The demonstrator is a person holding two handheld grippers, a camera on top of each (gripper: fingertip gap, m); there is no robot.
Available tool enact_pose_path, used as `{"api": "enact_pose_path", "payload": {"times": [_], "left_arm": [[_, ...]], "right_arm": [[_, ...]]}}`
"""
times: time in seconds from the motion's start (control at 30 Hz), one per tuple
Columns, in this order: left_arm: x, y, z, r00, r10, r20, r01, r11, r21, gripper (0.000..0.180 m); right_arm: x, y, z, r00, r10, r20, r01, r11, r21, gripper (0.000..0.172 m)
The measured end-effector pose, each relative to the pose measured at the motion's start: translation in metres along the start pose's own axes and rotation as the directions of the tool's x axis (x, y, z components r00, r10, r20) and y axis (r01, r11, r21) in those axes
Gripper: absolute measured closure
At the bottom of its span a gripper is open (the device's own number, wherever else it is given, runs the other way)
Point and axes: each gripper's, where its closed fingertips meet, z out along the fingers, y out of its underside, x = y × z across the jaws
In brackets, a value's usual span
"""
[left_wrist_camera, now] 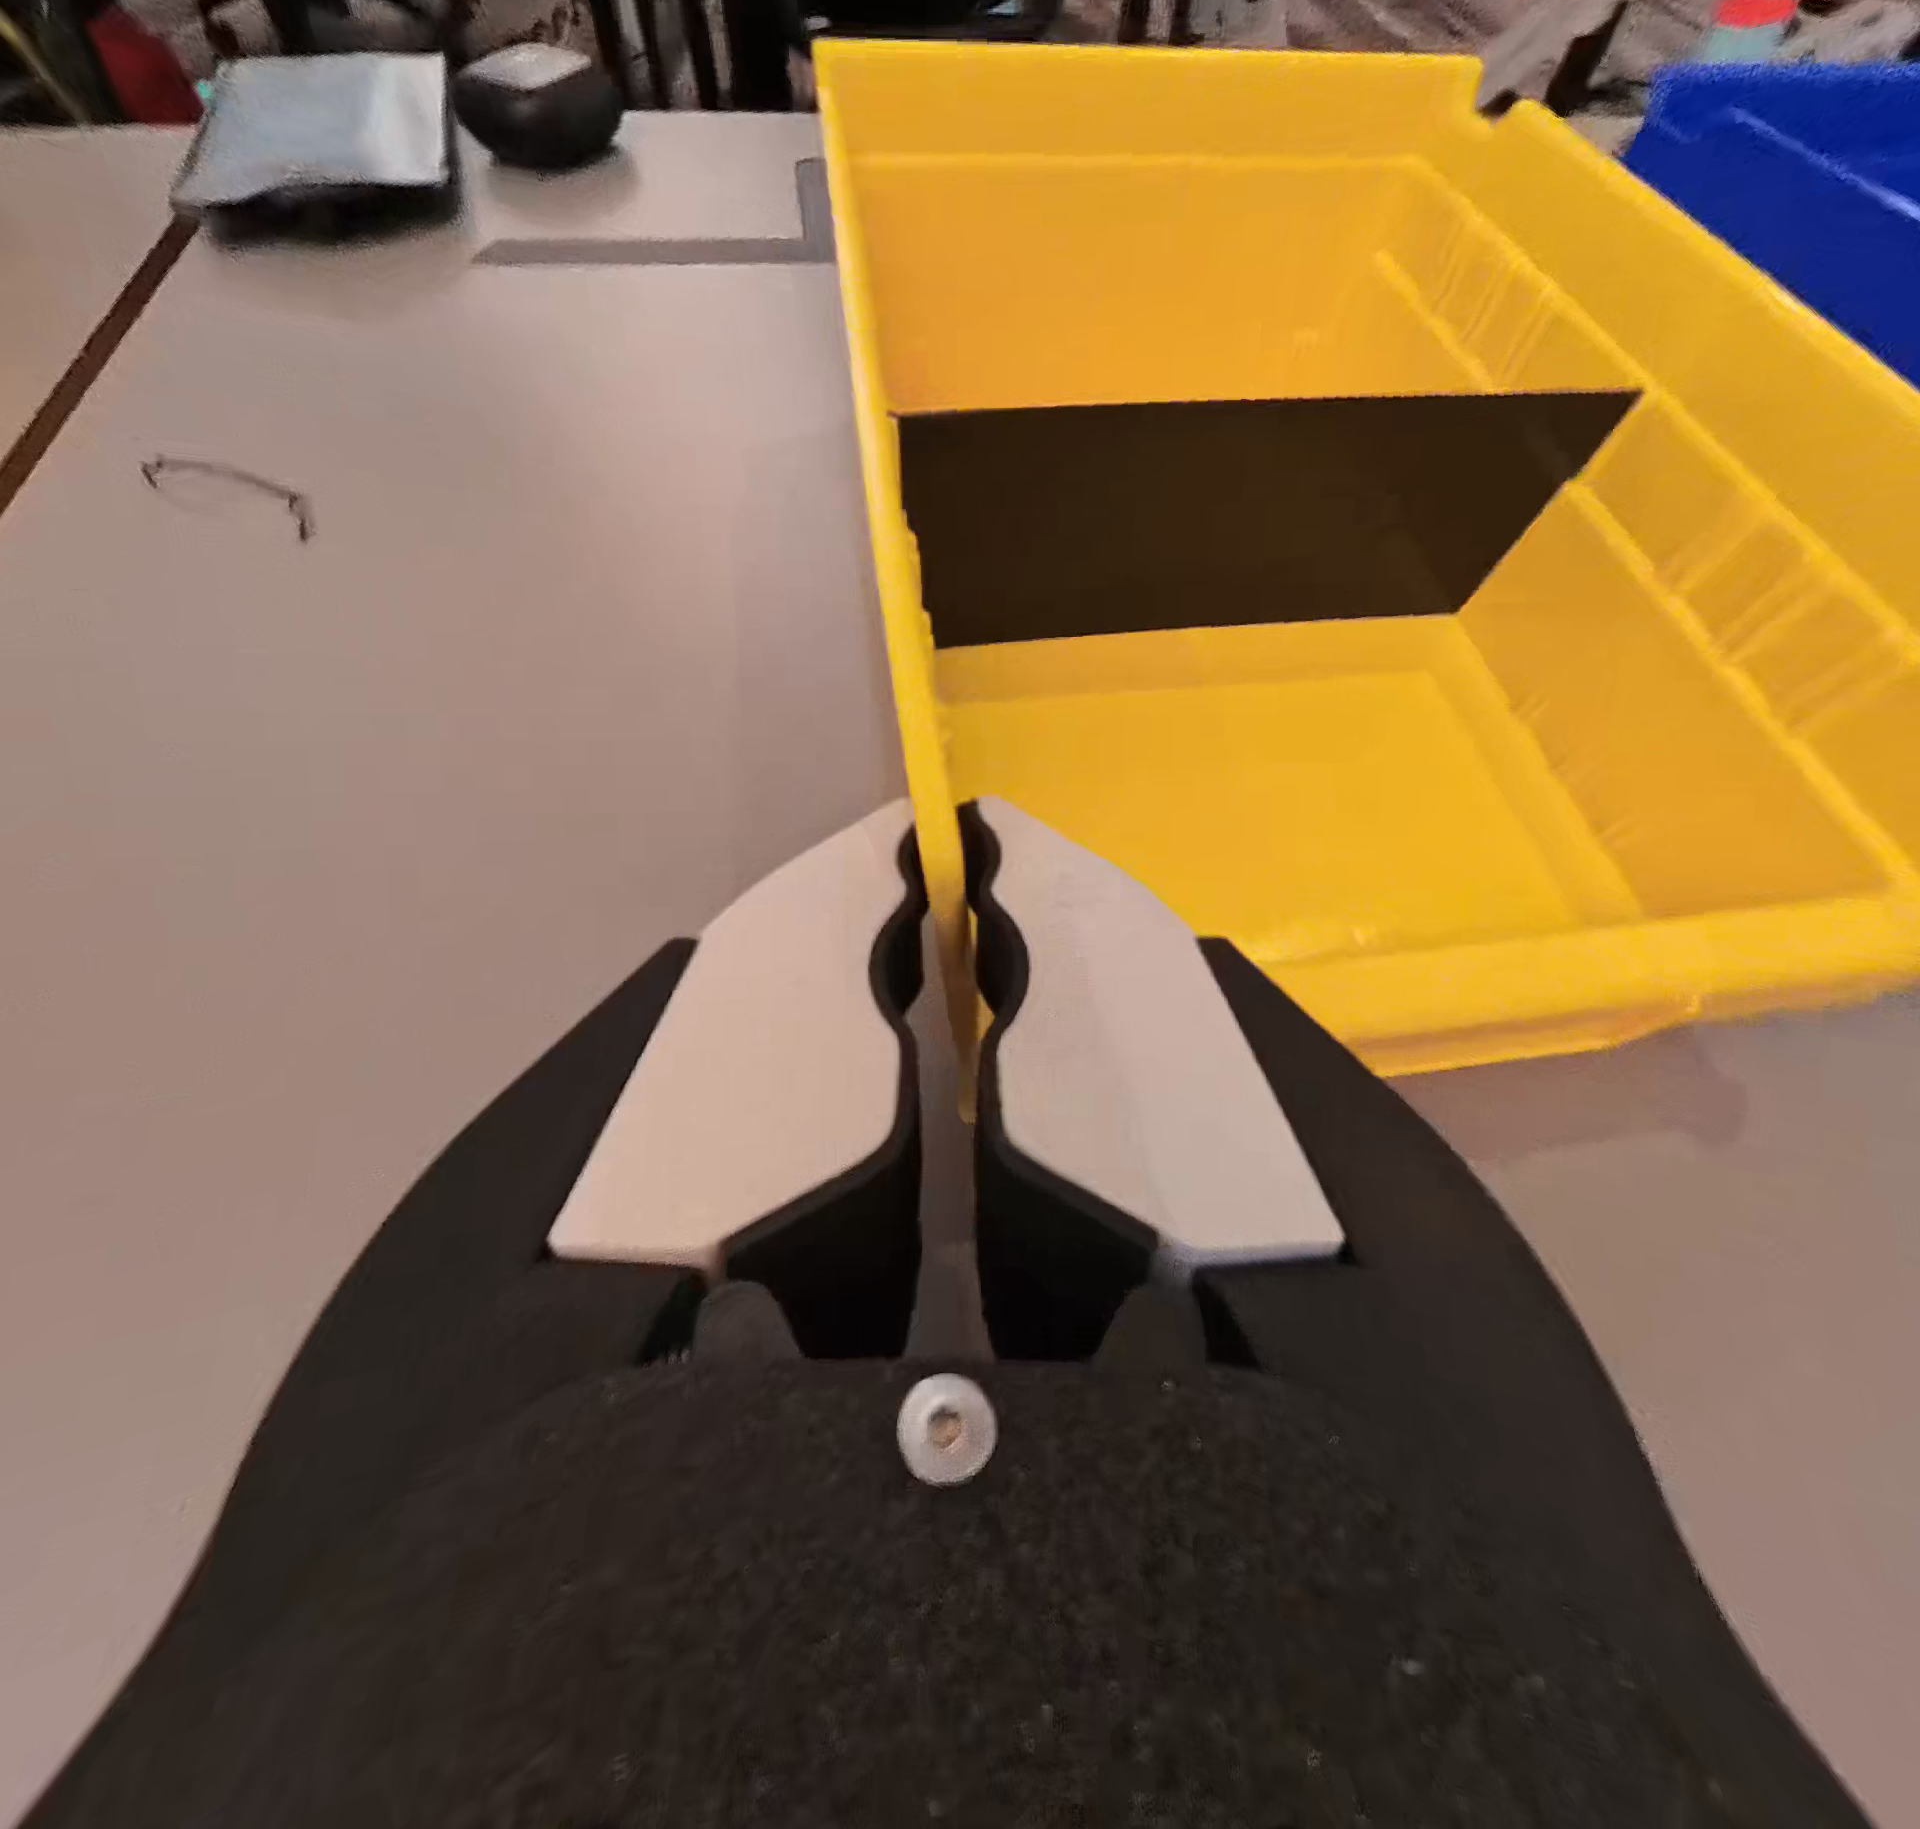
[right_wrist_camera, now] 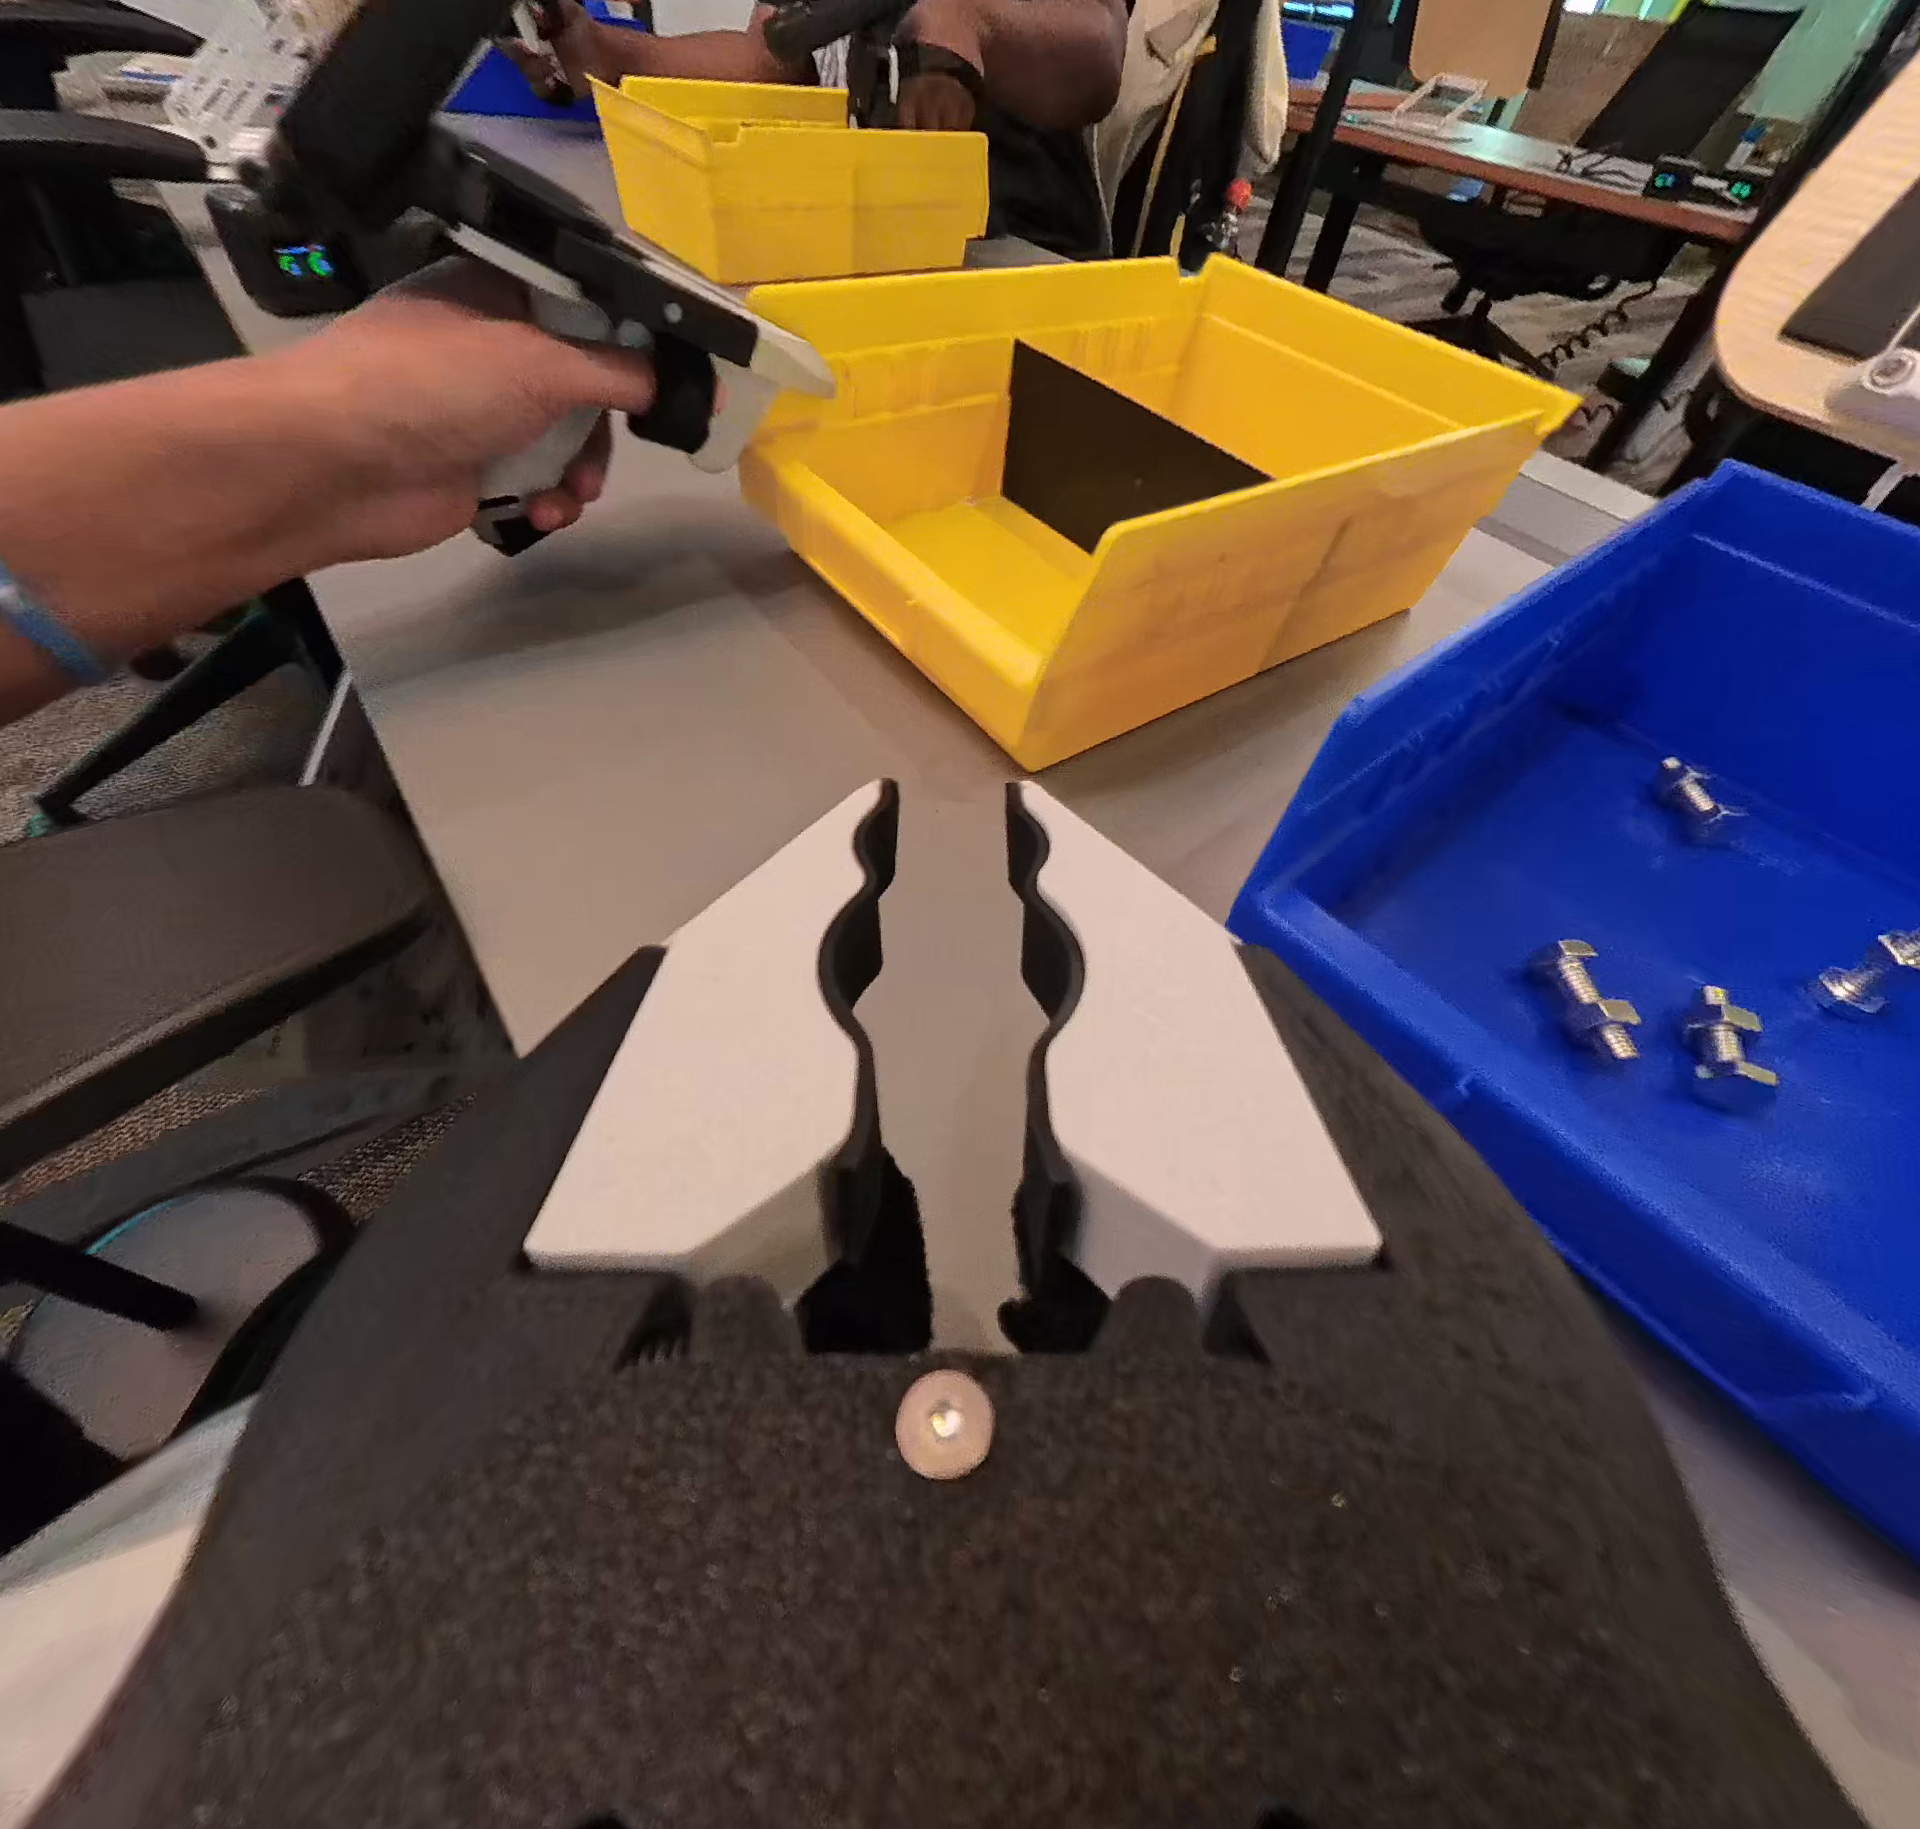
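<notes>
My left gripper (left_wrist_camera: 943,823) is shut on the left side wall (left_wrist_camera: 928,740) of a yellow bin (left_wrist_camera: 1351,823), near its front corner; both pads press on the thin wall. The bin holds a black divider (left_wrist_camera: 1226,512) across its middle. In the right wrist view the left gripper (right_wrist_camera: 800,366) shows at the same yellow bin's (right_wrist_camera: 1195,626) rim, held by a hand (right_wrist_camera: 343,429). My right gripper (right_wrist_camera: 951,792) is open and empty above the grey table (right_wrist_camera: 644,699), a short way in front of the bin's near corner. A blue bin (right_wrist_camera: 1558,948) lies to its right.
Several silver bolts (right_wrist_camera: 1584,1000) lie in the blue bin, which also shows in the left wrist view (left_wrist_camera: 1797,179). A second yellow bin (right_wrist_camera: 790,179) stands farther back with a person (right_wrist_camera: 987,23) behind it. A dark pouch (left_wrist_camera: 322,138) and a black object (left_wrist_camera: 535,106) sit at the table's far edge. A chair (right_wrist_camera: 187,938) is left of the table. Across from one pair of fingers to the other is roughly 30 centimeters.
</notes>
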Motion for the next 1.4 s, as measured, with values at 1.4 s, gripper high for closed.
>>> {"api": "enact_pose_path", "payload": {"times": [1.4], "left_arm": [[0.418,-0.220,-0.021,0.954,0.261,-0.149,-0.183,0.898,0.399,0.173]], "right_arm": [[0.335,-0.118,-0.262,0.586,0.191,-0.787,0.013,0.969,0.245,0.168]]}}
